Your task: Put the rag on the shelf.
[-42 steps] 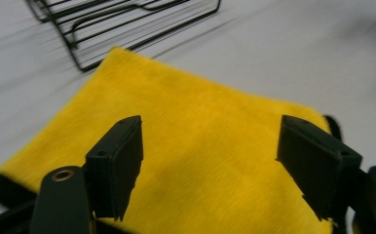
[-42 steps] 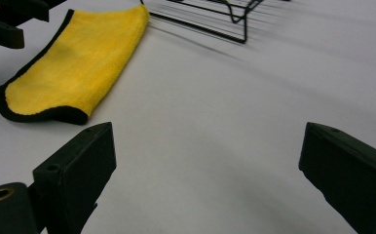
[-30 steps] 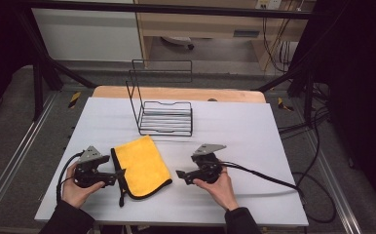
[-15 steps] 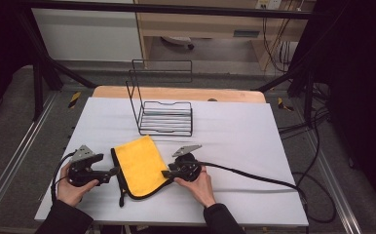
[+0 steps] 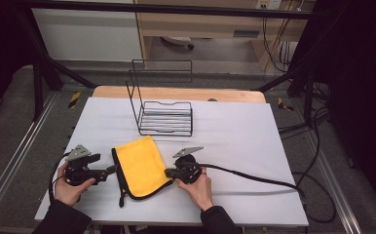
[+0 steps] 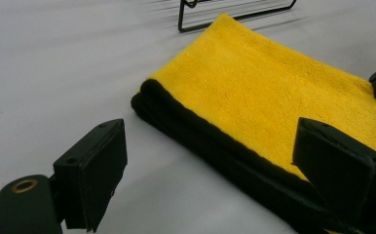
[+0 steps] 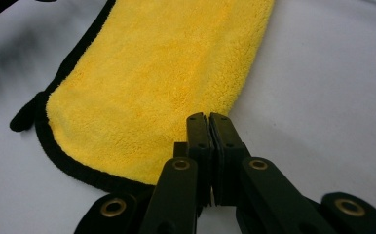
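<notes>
White bench, rack at back; folded yellow cloth lies near my edge. My right gripper has just closed, pinching the cloth's right edge to lift it. Left gripper spread, straddling the black-trimmed fold, ready to grab.

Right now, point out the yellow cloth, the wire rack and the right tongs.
yellow cloth (image 5: 140, 163), high view, middle of its top face.
wire rack (image 5: 166, 119), high view, its barred floor.
right tongs (image 7: 209, 122), right gripper view, tips of the closed jaws.
</notes>
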Tool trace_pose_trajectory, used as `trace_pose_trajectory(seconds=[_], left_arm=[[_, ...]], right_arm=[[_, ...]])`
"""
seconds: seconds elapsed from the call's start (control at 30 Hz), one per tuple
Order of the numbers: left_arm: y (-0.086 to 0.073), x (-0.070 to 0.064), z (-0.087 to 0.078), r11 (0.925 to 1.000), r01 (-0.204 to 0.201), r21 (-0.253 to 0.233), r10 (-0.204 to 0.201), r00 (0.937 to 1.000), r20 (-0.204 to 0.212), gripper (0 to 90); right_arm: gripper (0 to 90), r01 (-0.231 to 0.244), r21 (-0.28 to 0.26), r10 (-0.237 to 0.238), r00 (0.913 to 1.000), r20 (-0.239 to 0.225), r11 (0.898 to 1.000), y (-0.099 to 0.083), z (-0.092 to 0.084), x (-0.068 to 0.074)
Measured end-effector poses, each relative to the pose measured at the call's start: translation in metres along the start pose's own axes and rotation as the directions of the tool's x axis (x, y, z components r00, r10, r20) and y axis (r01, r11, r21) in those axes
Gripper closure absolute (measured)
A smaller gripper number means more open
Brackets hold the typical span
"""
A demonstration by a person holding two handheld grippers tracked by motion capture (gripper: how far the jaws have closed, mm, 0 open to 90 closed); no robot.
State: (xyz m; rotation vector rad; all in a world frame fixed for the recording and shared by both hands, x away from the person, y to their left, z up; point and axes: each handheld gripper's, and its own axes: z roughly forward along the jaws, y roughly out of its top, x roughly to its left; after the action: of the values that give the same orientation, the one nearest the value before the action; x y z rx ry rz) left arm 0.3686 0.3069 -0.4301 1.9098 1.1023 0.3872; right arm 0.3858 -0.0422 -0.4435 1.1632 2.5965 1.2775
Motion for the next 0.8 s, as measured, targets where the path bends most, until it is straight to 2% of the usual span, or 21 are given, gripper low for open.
trace_pose_trajectory(seconds=[0.2,0.47,0.63,0.7,0.73,0.77,0.8], left_arm=[[0.0,-0.002,0.0,1.0,0.001,0.001,-0.001,1.0,0.009,12.7],[0.001,-0.007,0.004,0.9999,-0.007,0.008,0.007,0.9995,0.029,12.7],[0.002,-0.012,0.007,0.9998,-0.014,0.013,0.013,0.9992,0.036,12.7],[0.002,-0.012,0.008,0.9998,-0.017,0.014,0.016,0.9992,0.037,12.7],[0.002,-0.013,0.008,0.9997,-0.02,0.012,0.019,0.9991,0.038,12.7],[0.002,-0.013,0.008,0.9997,-0.02,0.012,0.02,0.9991,0.038,12.7],[0.002,-0.013,0.008,0.9997,-0.022,0.013,0.022,0.999,0.038,12.7]], right_arm=[[88.7,-0.027,-0.005,0.027,0.9995,0.014,1.0,-0.008,-0.017,0.002],[88.6,-0.061,-0.019,0.063,0.9951,0.076,0.998,-0.037,-0.047,-0.004],[87.3,-0.055,0.002,0.055,0.9963,0.066,0.998,-0.052,-0.06,-0.002],[81.1,-0.037,0.003,0.036,0.9973,0.064,0.999,-0.05,-0.059,-0.004],[70.7,-0.017,-0.017,0.018,0.9965,0.081,1.0,-0.044,-0.059,-0.01],[70.7,-0.017,-0.017,0.018,0.9965,0.081,1.0,-0.044,-0.059,-0.01],[66.4,-0.007,-0.038,0.01,0.9964,0.084,0.999,-0.039,-0.059,-0.014]])
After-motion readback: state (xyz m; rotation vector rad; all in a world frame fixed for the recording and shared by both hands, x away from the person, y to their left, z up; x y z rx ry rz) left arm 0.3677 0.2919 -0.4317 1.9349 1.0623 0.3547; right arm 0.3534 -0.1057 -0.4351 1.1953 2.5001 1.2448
